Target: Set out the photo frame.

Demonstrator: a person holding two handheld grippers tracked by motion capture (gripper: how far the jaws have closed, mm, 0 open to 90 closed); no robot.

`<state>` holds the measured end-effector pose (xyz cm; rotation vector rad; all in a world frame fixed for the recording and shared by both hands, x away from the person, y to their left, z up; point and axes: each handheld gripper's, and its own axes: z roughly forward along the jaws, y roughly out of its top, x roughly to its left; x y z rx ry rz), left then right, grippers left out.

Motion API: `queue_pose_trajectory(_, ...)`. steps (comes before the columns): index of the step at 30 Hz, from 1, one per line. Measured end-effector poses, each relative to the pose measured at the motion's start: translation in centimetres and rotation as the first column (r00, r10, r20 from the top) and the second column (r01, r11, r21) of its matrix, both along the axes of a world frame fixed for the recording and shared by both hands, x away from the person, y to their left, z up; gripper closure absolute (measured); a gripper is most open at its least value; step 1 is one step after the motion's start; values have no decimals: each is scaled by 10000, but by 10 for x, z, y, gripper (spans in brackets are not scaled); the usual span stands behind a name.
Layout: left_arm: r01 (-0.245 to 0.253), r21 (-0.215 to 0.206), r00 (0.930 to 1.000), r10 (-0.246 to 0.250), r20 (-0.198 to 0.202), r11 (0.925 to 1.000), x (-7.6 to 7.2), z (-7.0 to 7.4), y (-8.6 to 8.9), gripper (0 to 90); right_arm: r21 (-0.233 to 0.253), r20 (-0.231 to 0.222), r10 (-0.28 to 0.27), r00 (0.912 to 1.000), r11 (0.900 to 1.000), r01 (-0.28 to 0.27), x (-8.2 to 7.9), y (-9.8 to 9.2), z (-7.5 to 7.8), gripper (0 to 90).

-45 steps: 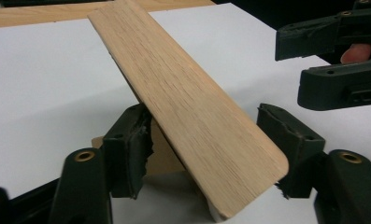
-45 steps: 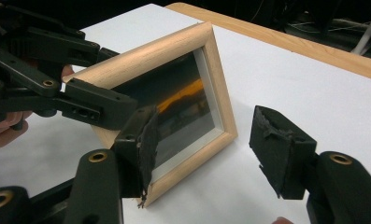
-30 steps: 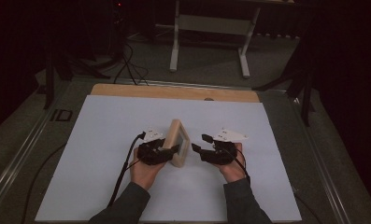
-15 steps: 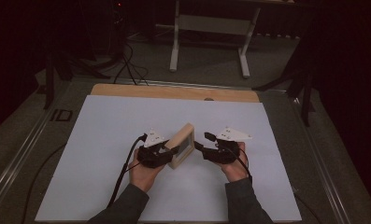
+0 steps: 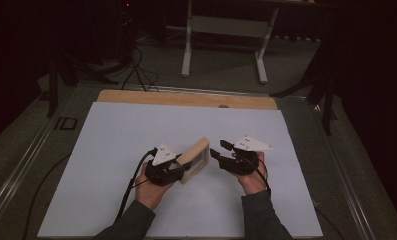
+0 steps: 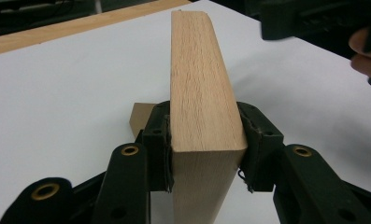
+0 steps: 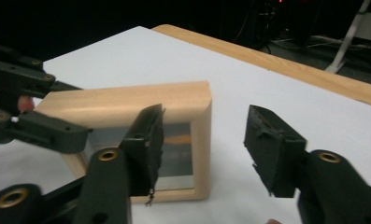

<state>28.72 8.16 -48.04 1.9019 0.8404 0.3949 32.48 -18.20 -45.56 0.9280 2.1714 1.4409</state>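
Wood item: pale beech-coloured rectangular picture frame [image 5: 195, 159] with a dark glazed panel; held tilted near the middle of the worktop, its lower end apparently at or just off the sheet, between the two hands.
Left hand-held gripper [image 6: 204, 148]: black, two-jawed; closed on the frame's thick side rail, one pad on each face, so the frame stands on edge rather than lying flat.
Right hand-held gripper [image 7: 203, 148]: black, same make; jaws spread wide and holding nothing, poised just beside the frame's free end and facing its glazed side.
Reason for hold: judged a one-sided grip that presents the free corner to the right hand-held gripper, likely for a second hold or a handover.
Worktop [image 5: 111, 140]: white sheet over a light wooden board; bare around the frame.
Risk: frame may pivot in the single grip, being clamped at one end.
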Motion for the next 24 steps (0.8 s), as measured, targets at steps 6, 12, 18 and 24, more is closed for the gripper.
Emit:
queue_pose_trajectory(6,449,252,9983,-458,369,9987,-9,-1,-4,601,-17,259,-104,9996,9999,105,-2,1,2,639)
queue_pose_trajectory(12,687,114,9967,-691,436,9976,-15,-3,-3,601,-72,489,77,9988,9999,-73,-5,3,3,770)
queue_pose_trajectory(18,826,42,9952,-827,531,9966,-19,-4,-2,601,-326,753,157,9970,9994,-132,-8,9,2,889)
queue_pose_trajectory(24,1005,144,9927,-1012,654,9948,-24,-4,-3,600,-416,729,183,9972,9990,-153,-6,13,-1,894)
